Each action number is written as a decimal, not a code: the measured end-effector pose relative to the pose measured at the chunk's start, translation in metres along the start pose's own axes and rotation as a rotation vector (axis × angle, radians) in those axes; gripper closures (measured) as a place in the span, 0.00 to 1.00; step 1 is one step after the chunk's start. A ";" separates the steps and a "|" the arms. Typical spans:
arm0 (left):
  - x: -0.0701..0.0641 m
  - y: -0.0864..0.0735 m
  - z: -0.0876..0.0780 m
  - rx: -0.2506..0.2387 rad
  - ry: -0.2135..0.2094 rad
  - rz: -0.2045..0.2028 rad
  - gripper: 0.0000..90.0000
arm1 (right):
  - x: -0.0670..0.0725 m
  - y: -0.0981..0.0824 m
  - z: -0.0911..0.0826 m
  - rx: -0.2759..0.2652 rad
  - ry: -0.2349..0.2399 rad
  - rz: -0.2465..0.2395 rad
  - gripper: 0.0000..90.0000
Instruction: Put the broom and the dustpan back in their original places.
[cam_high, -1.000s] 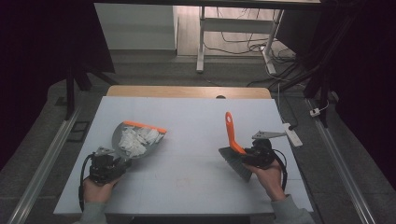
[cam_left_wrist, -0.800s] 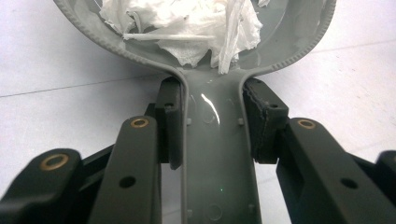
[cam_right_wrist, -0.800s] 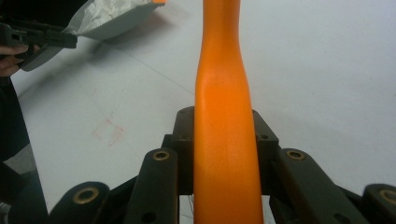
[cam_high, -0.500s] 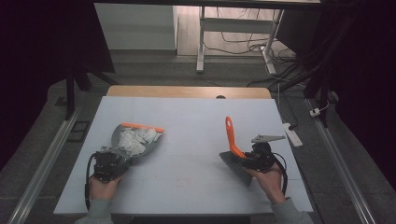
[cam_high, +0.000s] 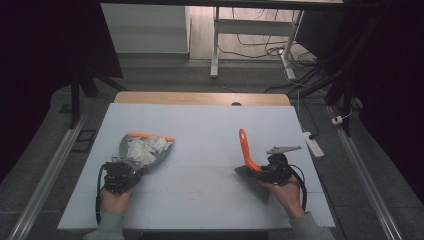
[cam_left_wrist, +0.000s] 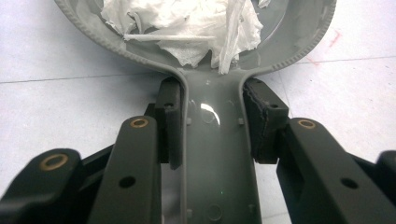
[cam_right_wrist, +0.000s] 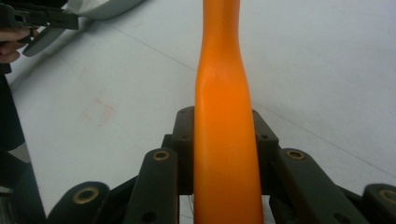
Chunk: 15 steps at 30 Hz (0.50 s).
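Note:
A grey dustpan (cam_high: 131, 150) with an orange front lip lies on the white table at the left, holding crumpled white paper (cam_high: 144, 148). My left gripper (cam_high: 121, 171) is shut on the dustpan's grey handle (cam_left_wrist: 215, 154), its pads pressed on both sides just behind the pan; the paper (cam_left_wrist: 187, 28) lies in the pan (cam_left_wrist: 299, 37) ahead. At the right, my right gripper (cam_high: 265, 171) is shut on the orange handle (cam_right_wrist: 224, 140) of a hand brush (cam_high: 247, 150). Its dark bristle head (cam_high: 252, 182) rests on the table while the handle slants up and away.
The white table top (cam_high: 210, 130) has a wooden strip along its far edge. A white power strip (cam_high: 313, 143) lies on the floor by the right edge. Desk legs and cables stand beyond. A faint red square (cam_right_wrist: 99, 111) is marked on the table.
The left hand has drawn the dustpan slightly toward the near edge. The right hand and brush have stayed nearly still.

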<state>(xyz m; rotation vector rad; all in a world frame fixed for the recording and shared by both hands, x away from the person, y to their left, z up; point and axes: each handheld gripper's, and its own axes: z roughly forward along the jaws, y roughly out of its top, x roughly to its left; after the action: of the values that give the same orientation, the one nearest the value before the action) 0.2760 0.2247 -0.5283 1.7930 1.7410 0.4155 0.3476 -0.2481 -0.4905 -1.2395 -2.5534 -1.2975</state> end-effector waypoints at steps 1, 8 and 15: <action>0.000 0.000 0.001 0.004 0.003 0.002 0.69 | -0.002 0.000 0.001 0.005 -0.002 0.004 0.78; -0.002 0.001 0.003 0.005 0.001 0.001 0.69 | -0.010 -0.002 0.004 0.013 -0.026 0.026 0.78; -0.001 0.001 0.003 0.003 -0.003 0.003 0.68 | -0.017 -0.002 0.006 0.009 -0.037 0.056 0.78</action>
<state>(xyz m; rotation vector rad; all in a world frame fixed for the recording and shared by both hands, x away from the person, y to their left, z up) 0.2784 0.2232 -0.5299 1.7970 1.7380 0.4111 0.3603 -0.2560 -0.5015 -1.3352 -2.5266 -1.2628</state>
